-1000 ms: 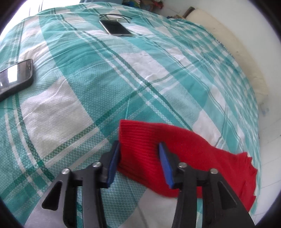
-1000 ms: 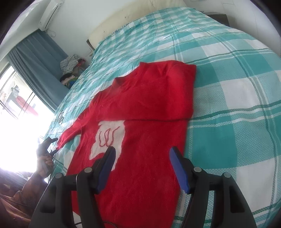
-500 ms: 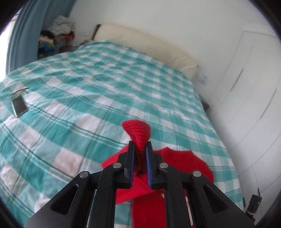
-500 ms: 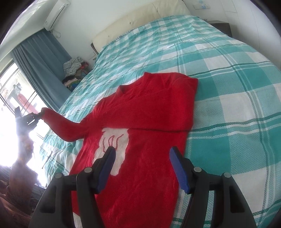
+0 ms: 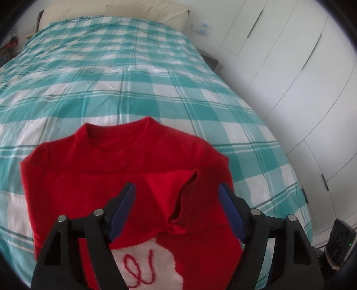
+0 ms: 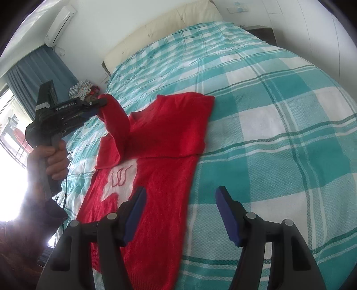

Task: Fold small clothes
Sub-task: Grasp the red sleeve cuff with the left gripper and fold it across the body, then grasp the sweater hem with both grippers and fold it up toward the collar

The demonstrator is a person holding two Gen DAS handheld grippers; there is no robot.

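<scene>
Left wrist view shows the left gripper [image 5: 176, 209], jaws just opened wide, above the sleeve [image 5: 178, 196] dropped across the red sweater [image 5: 125, 160] on the bed [image 5: 133, 73]; the right gripper [image 6: 180, 212] hovers open beside the hem.

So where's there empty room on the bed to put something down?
Plenty of bare checked cover right of the red sweater, out to the bed's edge, and more between its collar and the cream headboard. It's crowded on the sweater's window side, where the sleeve hangs up by the left claw, its jaws just opening.
</scene>
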